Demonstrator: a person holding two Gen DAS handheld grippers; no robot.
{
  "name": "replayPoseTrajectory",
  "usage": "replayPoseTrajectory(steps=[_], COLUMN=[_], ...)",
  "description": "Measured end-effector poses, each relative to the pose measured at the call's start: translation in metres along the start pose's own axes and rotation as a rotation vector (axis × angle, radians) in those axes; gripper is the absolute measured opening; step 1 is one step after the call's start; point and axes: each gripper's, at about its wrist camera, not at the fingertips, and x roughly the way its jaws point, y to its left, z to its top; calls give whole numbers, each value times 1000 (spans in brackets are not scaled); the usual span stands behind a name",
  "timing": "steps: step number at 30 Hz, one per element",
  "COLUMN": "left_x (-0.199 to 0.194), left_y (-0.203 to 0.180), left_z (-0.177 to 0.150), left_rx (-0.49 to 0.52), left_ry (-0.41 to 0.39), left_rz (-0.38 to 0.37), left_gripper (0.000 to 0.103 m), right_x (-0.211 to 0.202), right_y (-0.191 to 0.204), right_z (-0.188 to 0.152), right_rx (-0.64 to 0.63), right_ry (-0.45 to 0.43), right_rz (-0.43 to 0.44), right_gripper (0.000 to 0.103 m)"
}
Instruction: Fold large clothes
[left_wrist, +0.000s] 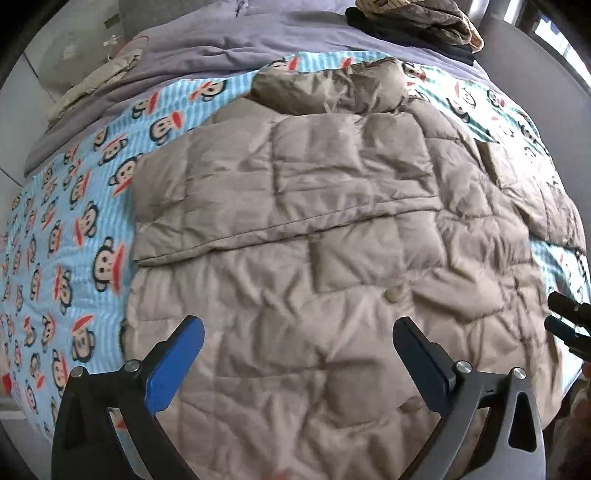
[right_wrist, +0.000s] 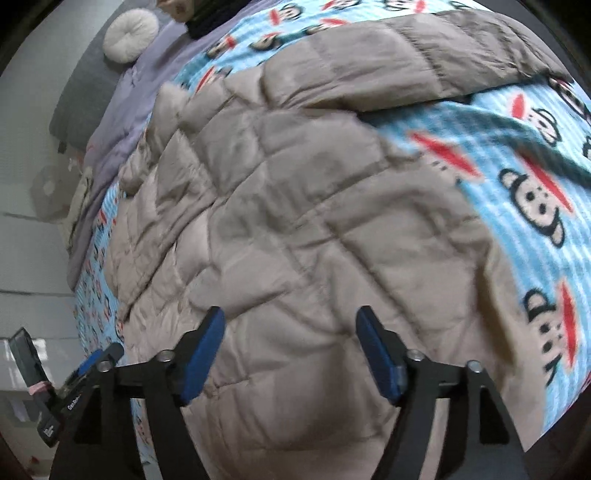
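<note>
The beige quilted jacket (left_wrist: 314, 229) lies spread on the bed over a monkey-print blanket (left_wrist: 74, 206), one sleeve (left_wrist: 280, 177) already folded across the chest, the other sleeve (right_wrist: 424, 59) out to the side. Left gripper (left_wrist: 299, 354) and right gripper (right_wrist: 290, 347) both hover over it w/ jaws apart, holding nothing. Probably light, puffy, slick shell (springs back, slides), so pinch at a hem or cuff seam, not mid-panel.

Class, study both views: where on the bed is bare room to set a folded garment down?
Free: the monkey-print blue blanket left of the beige quilted coat, and a strip right of it. Crowded: the grey sheet's far end, holding a pile of dark clothes.
</note>
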Motion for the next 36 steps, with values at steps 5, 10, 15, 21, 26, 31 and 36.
replayPoseTrajectory(steps=[5, 10, 15, 21, 26, 31, 36], left_x=[9, 13, 22, 30, 31, 30, 25], left_y=[-37, -79, -104, -120, -126, -122, -112], left_z=[7, 8, 11, 20, 28, 30, 31], left_rx=[34, 79, 75, 70, 80, 59, 38], left_ry=[31, 39, 67, 78, 57, 60, 48], left_rz=[-4, -2, -14, -4, 7, 8, 11], left_gripper=[102, 102, 102, 102, 102, 102, 102], right_x=[-20, -40, -46, -28, -19, -19, -15], right_y=[-46, -97, -149, -215, -255, -265, -258], right_z=[37, 78, 118, 161, 184, 200, 217], right_rx=[93, 216, 343, 548, 726, 805, 826], right_ry=[-64, -159, -211, -201, -289, -339, -327], right_rz=[77, 147, 165, 272, 390, 473, 545], right_gripper=[90, 90, 90, 90, 90, 90, 46])
